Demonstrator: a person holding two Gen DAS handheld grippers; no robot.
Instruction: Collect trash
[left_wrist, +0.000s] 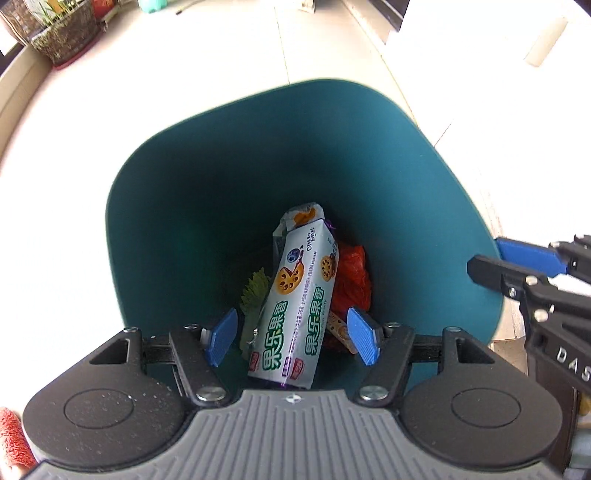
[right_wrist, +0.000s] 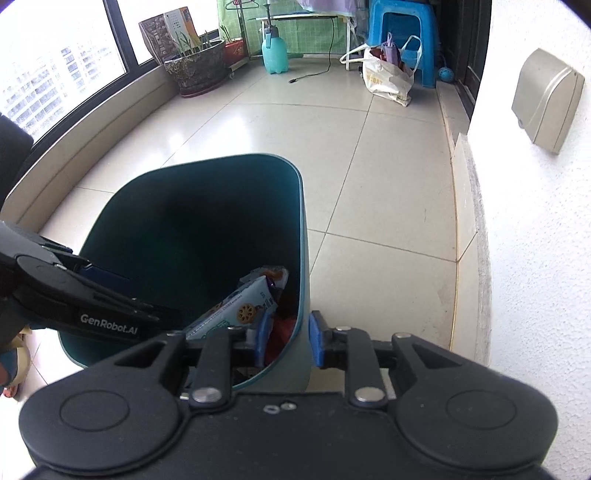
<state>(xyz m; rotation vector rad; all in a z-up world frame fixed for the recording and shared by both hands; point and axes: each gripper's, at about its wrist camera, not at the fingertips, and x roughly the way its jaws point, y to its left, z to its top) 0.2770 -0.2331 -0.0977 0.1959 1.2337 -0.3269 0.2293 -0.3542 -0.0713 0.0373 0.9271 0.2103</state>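
Note:
A teal trash bin (left_wrist: 192, 177) stands on the tiled floor. Inside it a white and green drink carton (left_wrist: 295, 306) leans on end, with a red plastic bag (left_wrist: 351, 277), a green leaf (left_wrist: 255, 291) and other wrappers beside it. My left gripper (left_wrist: 293, 332) hangs over the bin mouth, open, its blue pads either side of the carton and apart from it. My right gripper (right_wrist: 290, 336) is shut on the bin's right wall (right_wrist: 301, 258), one pad inside and one outside. The right gripper also shows at the bin's rim in the left wrist view (left_wrist: 517, 262).
A white wall (right_wrist: 535, 240) with a low ledge runs along the right. A potted plant (right_wrist: 195, 66), a teal spray bottle (right_wrist: 275, 51), a white bag (right_wrist: 388, 77) and a blue stool (right_wrist: 402, 37) stand at the far end, with windows on the left.

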